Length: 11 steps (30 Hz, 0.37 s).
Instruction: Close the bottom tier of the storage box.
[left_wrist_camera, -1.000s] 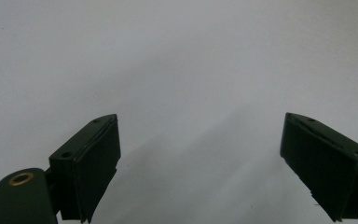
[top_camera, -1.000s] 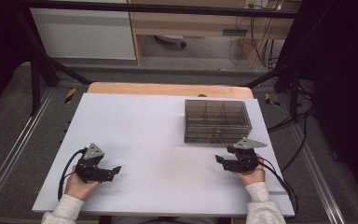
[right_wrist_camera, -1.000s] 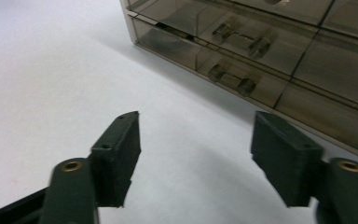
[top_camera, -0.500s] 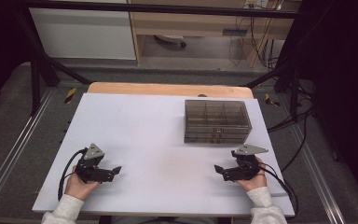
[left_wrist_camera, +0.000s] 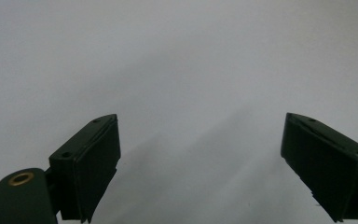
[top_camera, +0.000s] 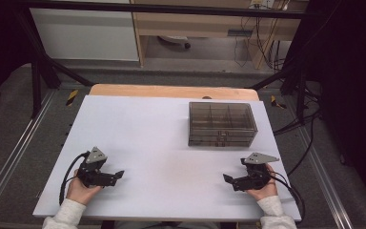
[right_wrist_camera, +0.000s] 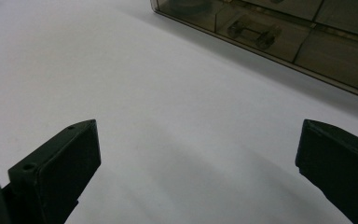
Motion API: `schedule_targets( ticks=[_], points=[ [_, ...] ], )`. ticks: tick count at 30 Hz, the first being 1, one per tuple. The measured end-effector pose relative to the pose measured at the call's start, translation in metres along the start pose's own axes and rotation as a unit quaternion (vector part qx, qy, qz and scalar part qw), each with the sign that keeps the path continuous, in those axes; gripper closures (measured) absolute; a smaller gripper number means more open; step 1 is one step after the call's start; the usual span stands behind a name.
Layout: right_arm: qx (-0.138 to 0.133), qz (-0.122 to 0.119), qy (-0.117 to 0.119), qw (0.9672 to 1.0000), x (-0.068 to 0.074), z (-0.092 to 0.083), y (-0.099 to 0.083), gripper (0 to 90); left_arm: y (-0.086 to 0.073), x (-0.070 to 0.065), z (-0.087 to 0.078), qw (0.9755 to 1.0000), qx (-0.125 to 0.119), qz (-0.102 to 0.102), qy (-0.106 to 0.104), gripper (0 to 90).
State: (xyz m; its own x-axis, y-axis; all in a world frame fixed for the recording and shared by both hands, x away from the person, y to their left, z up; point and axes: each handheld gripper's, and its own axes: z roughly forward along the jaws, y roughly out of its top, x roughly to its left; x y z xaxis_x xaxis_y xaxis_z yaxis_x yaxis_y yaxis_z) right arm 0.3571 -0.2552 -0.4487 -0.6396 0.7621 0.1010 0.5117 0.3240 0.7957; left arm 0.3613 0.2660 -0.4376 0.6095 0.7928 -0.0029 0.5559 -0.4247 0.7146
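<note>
A smoky transparent compartment box stands on the white tabletop at the right rear; its front wall and a small latch appear in the right gripper view. My right gripper lies low near the front right, pointing left, in front of the box and apart from it. Its jaws have just been opening and stand wide apart with nothing between them. My left gripper rests at the front left, pointing right. It is open over bare white surface.
The white board lies on a wooden table whose far edge shows behind it. Cables trail off the right side. Metal rails run along both sides on the floor, and a shelf unit stands behind.
The right hand and its gripper have drifted slightly toward the front edge of the table. The left hand has stayed where it was.
</note>
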Motion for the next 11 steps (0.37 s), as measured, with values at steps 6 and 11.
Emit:
schedule_targets(
  ticks=[6,11],
  points=[
    [0.000,0.004,-0.001,1.0000,-0.0017,-0.0003,-0.0009,0.5,0.0002,-0.0002,0.0002,1.0000,0.001,0.001,0.000,11.4],
    [0.003,0.003,-0.002,1.0000,-0.0019,0.0004,-0.0011,0.5,0.0004,-0.0004,0.0003,1.0000,0.000,0.002,-0.001,11.4]
  ],
)
